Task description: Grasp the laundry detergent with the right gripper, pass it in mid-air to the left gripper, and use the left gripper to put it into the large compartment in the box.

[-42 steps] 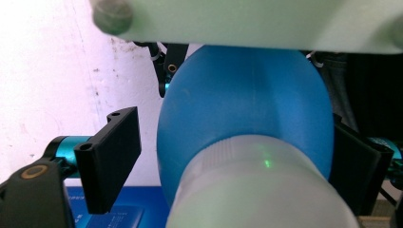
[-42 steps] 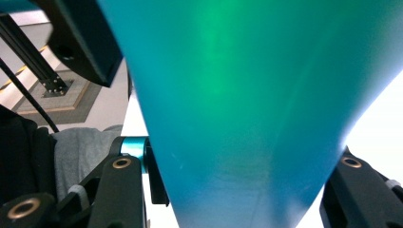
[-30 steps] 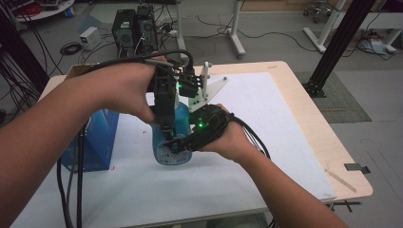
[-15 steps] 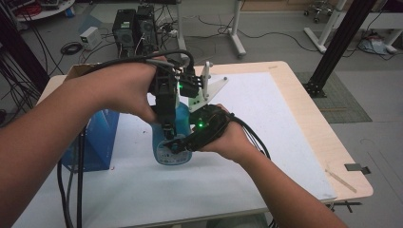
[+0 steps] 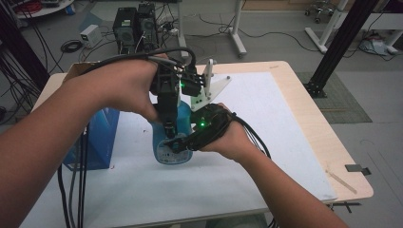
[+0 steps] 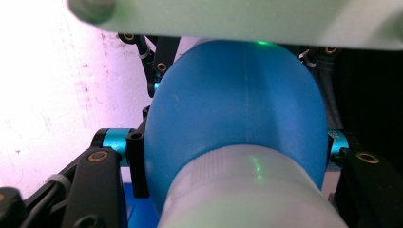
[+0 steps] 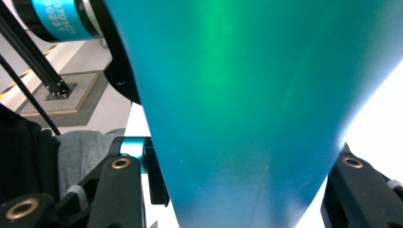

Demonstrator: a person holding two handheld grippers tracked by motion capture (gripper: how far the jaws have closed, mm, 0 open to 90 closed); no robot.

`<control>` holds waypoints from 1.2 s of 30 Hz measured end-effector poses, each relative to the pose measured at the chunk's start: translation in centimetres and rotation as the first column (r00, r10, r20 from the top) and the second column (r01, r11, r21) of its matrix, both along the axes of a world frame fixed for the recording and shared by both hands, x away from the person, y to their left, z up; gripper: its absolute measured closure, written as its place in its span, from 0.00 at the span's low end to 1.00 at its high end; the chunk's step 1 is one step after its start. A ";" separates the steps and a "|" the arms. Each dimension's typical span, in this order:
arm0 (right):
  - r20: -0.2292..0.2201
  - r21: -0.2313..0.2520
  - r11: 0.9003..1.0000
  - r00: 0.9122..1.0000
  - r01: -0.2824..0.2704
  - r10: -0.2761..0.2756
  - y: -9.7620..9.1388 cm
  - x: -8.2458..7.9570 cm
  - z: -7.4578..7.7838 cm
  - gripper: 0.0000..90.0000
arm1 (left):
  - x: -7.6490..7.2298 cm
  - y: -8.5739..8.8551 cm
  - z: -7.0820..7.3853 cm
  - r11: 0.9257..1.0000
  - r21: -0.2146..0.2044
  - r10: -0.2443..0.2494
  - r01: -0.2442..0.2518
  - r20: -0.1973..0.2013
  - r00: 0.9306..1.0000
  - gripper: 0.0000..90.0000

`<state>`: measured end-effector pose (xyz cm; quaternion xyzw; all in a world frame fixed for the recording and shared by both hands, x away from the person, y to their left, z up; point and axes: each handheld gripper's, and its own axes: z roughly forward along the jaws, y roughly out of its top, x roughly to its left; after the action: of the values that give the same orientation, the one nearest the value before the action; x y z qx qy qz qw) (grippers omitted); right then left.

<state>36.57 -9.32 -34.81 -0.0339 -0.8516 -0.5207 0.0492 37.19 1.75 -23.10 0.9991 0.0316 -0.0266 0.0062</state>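
We see the left gripper (image 5: pixel 167 124) jaws have just closed onto the white cap of the blue plastic bottle (image 5: pixel 172 142) at frame centre; the right gripper (image 5: pixel 183 142) clamps its body, so unscrewing can begin.

Partial white digits, apparently "0231", on a blue anodised cylinder (image 7: pixel 59 21); the bottle's label (image 5: pixel 167 151) is unreadable.

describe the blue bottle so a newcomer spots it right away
Start at the white sheet covering the wooden table. Near its left-middle stands the blue bottle, upright, with a label low on its front and a pale ribbed cap. Unlike the boxy blue container to its left, it is rounded and clamped by both the left hand-held gripper and right hand-held gripper.
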 end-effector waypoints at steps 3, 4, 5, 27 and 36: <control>0.002 -0.005 1.000 1.000 -0.007 0.007 0.0 -0.1 0.1 0.50 | -0.1 -0.1 0.1 1.000 0.009 -0.004 0.004 -0.001 1.000 0.43; -0.002 -0.003 1.000 1.000 -0.012 0.012 0.0 -0.1 0.1 0.50 | -0.1 -0.1 0.1 1.000 0.010 -0.001 0.001 -0.006 1.000 0.43; -0.004 -0.005 1.000 1.000 -0.015 0.015 0.0 -0.1 0.1 0.49 | -0.1 -0.1 0.1 1.000 0.008 0.005 -0.005 -0.010 1.000 0.43; -0.024 -0.027 0.999 0.999 0.040 -0.041 -2.7 0.5 0.8 0.15 | 0.0 1.3 0.7 1.000 0.002 0.026 -0.026 -0.004 1.000 0.43; 0.015 -0.082 0.992 0.995 0.095 -0.094 -4.4 0.6 1.5 0.03 | 0.2 2.1 1.8 0.998 0.003 0.057 -0.057 -0.003 0.998 0.43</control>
<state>37.14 -13.67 -33.36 -0.0734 -0.8703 -0.4868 0.0181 37.38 3.81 -21.32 0.9978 0.0600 -0.0277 0.0056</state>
